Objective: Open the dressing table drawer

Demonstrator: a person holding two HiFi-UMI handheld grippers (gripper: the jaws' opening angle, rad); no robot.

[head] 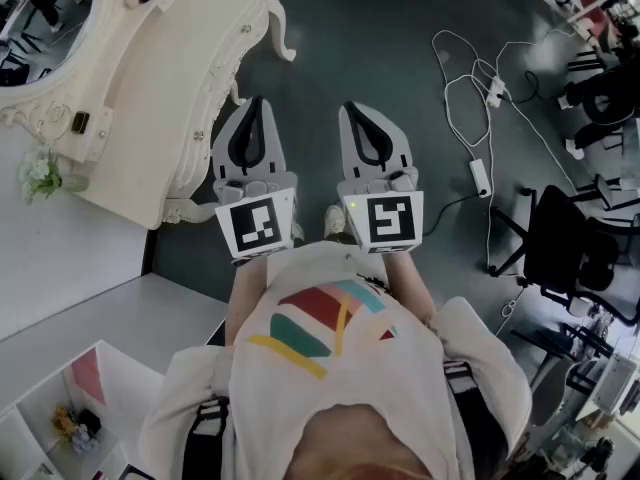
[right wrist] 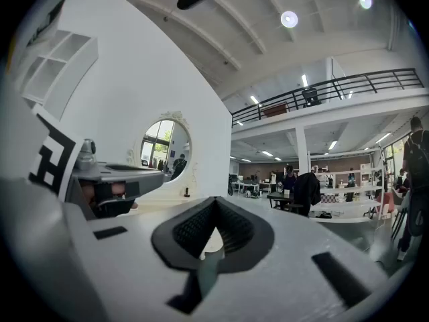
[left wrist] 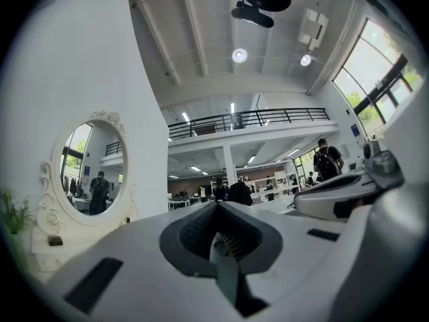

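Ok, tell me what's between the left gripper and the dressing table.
Head view: only bare floor between left gripper and dressing table.

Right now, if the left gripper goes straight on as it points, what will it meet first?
Probably nothing near: the way ahead of the left gripper looks free. The dressing table stands off to its left, though depth is unclear.

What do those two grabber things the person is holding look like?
Both the left gripper and right gripper are pale grey and pointed like beaks, with black ribbed pads inside. Each carries a cube with black-and-white square markers. Whoever holds them wears a cream top with coloured stripes.
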